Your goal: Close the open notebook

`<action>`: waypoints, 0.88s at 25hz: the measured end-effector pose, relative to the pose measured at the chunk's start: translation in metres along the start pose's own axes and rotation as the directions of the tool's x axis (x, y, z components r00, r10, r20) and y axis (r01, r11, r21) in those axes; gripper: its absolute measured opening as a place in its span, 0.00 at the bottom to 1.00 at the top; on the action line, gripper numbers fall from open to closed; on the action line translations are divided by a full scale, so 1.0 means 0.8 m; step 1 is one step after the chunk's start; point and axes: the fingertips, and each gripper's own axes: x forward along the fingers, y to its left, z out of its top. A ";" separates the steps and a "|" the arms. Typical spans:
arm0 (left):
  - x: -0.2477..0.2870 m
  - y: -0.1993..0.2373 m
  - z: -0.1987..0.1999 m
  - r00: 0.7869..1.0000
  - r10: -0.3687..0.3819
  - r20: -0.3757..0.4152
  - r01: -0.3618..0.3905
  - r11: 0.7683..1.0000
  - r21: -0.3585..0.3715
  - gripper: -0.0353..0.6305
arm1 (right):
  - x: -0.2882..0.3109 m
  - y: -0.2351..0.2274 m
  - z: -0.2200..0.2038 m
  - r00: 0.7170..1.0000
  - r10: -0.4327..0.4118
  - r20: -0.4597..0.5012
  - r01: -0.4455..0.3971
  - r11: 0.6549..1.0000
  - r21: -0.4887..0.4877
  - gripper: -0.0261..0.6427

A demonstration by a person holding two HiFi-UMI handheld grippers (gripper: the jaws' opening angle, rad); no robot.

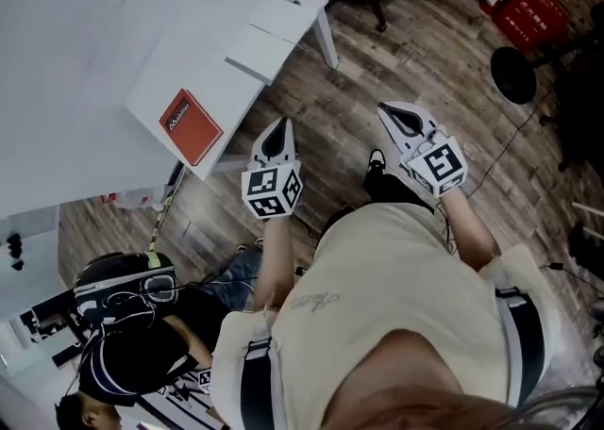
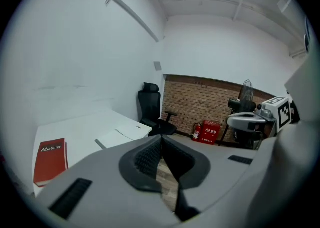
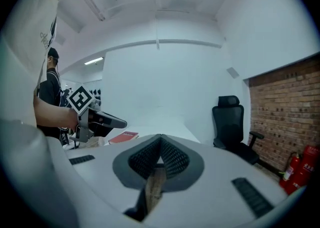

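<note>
The open notebook [image 1: 272, 34] lies flat on the white table [image 1: 104, 41], at its far right corner just above a table leg. Its two pale halves are spread side by side, and from where I stand the pages look blank. In the left gripper view it shows as a low white slab [image 2: 121, 136] close to the table's edge. A closed red book [image 1: 189, 125] sits nearer, by the near edge and well apart from the notebook.

Nothing has touched the notebook yet. The left gripper [image 1: 276, 136] and the right gripper [image 1: 402, 120] both hang over the wooden floor, to the right of the table and clear of it. Each has its jaws pressed together with nothing between them.

I reckon the step in hand is the approach. To do it well, the person should bring both tools in over the corner, low and nearly level. The jaws need not part: a closed tip slid under the outer edge of one half could tip it up and over the spine. The other gripper should rest on the opposite half, because the book lies so near the edge that a sideways shove might push it off. The red book should be left alone.
</note>
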 end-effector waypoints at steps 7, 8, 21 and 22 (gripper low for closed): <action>0.065 0.003 0.022 0.998 0.059 -0.021 -0.059 0.998 0.003 0.09 | 0.044 -0.073 -0.001 0.997 0.077 0.000 -0.077 0.997 0.019 0.05; 0.073 0.001 0.023 0.998 0.056 -0.024 -0.055 0.998 0.002 0.09 | 0.049 -0.082 -0.002 0.996 0.087 -0.001 -0.086 0.996 0.017 0.05; 0.103 0.014 0.009 0.992 0.088 -0.088 -0.090 0.996 -0.020 0.25 | 0.093 -0.122 -0.004 0.990 0.141 0.003 -0.141 0.988 0.061 0.05; 0.105 0.015 0.005 0.992 0.084 -0.092 -0.086 0.996 -0.022 0.25 | 0.095 -0.122 -0.004 0.990 0.141 0.000 -0.140 0.988 0.061 0.05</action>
